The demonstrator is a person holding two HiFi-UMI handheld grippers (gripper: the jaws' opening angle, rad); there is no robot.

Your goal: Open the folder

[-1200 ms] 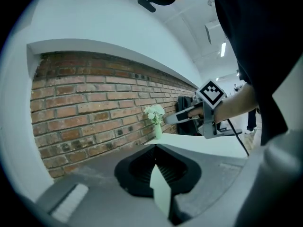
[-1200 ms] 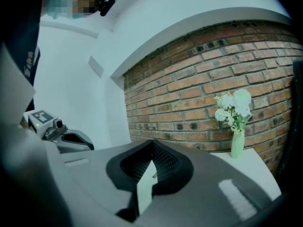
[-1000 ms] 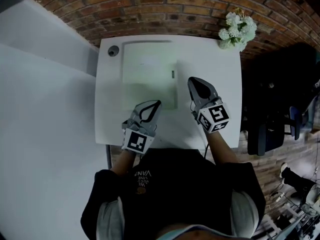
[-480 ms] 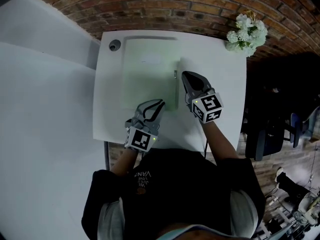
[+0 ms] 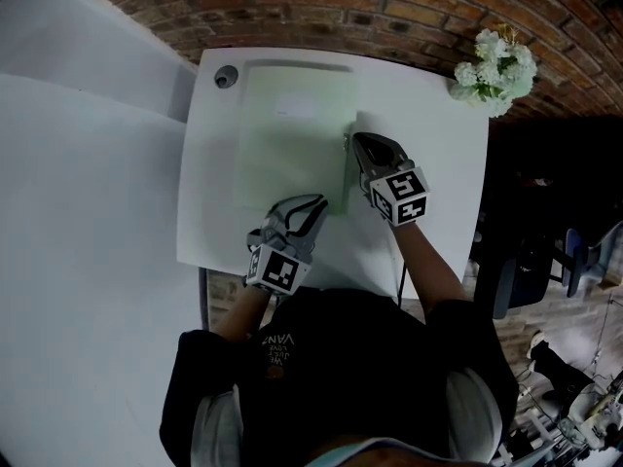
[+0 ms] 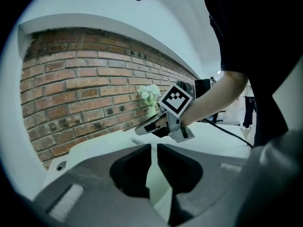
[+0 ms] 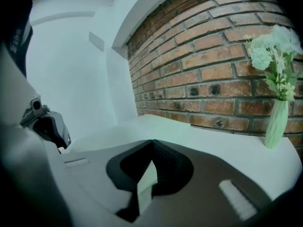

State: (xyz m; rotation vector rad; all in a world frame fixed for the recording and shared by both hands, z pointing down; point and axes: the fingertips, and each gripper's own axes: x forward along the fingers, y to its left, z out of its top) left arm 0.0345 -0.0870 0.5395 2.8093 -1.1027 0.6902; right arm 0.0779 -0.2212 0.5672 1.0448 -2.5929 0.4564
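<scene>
As I judge it, none of the opening is done yet: the folder (image 5: pixel 292 134) lies flat and closed on the far left part of the desk (image 5: pixel 428 163). My right gripper (image 5: pixel 356 141) has its tips pressed together on nothing and sits at the folder's right edge, though I cannot tell whether it touches. My left gripper (image 5: pixel 316 202), by the near right corner, has just been parting its jaws to a thin slit with nothing between them. The whole job is left: catch the cover along that right edge and swing it over.
</scene>
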